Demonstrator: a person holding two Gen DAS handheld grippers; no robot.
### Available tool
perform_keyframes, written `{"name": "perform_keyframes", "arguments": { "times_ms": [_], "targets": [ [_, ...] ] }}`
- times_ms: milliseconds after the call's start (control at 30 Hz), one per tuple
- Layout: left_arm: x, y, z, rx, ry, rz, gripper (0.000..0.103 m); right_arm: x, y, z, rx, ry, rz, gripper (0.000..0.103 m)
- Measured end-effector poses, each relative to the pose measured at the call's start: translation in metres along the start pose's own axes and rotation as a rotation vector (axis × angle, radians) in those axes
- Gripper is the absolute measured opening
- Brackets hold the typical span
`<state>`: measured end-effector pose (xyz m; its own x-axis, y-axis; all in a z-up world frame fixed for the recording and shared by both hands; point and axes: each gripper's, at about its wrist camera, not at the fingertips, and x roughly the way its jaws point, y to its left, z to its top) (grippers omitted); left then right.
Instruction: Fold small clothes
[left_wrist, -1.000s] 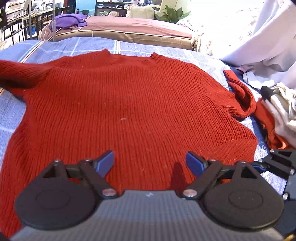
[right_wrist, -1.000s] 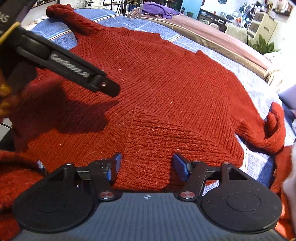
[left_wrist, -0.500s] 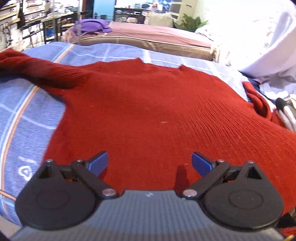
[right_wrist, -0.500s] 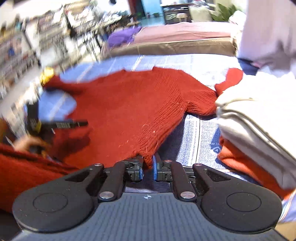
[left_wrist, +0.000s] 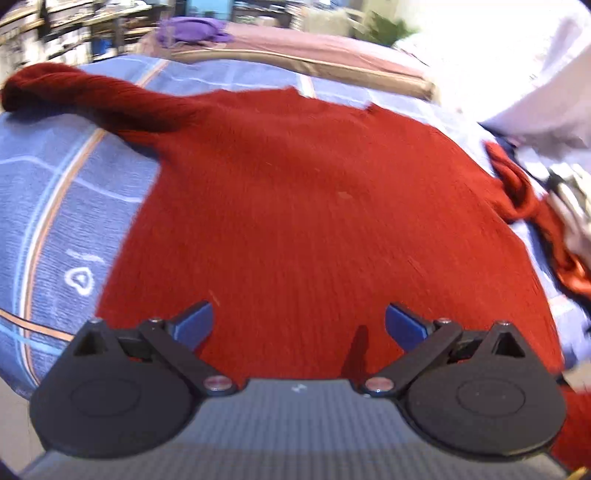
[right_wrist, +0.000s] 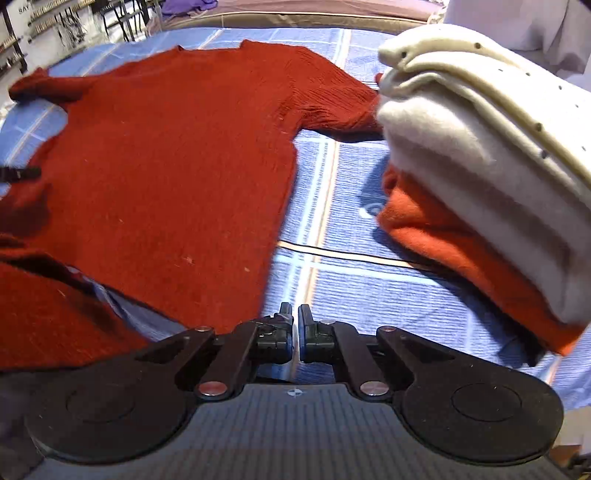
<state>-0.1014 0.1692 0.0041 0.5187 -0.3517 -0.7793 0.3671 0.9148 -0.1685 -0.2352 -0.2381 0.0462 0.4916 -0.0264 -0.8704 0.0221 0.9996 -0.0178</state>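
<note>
The red sweater (right_wrist: 166, 155) lies flat across the blue plaid bedspread (right_wrist: 332, 266), low enough to pass over. To its right a bare strip of bedspread runs between the sweater's side and a tall stack of folded clothes (right_wrist: 480, 166), which blocks the right side and touches the sweater's right sleeve (right_wrist: 343, 110). Left of the sweater, bare bedspread lies open below the left sleeve (left_wrist: 92, 99).

Red knit sweater (left_wrist: 314, 221) flat on bedspread, sleeves outspread

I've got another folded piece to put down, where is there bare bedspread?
Free: the blue bedspread strip between the red sweater and the folded stack, and the patch left of the sweater under its sleeve. Crowded: the far right, around the stack.
</note>
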Motion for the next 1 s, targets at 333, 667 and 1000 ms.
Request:
{"name": "perform_keyframes", "arguments": {
  "times_ms": [333,667,1000],
  "targets": [
    [0.018,-0.051,0.009,0.042,-0.058,-0.124,0.101,0.043,0.065,0.055,-0.270,-0.150,0.120,0.053],
    [0.069,-0.100,0.001,0.281,0.083,0.027,0.100,0.086,0.076,0.038,-0.289,-0.013,0.136,0.093],
    [0.031,-0.068,0.027,0.265,0.040,0.041,0.101,0.037,0.035,0.078,-0.212,-0.068,0.156,0.103]
  ]
}}
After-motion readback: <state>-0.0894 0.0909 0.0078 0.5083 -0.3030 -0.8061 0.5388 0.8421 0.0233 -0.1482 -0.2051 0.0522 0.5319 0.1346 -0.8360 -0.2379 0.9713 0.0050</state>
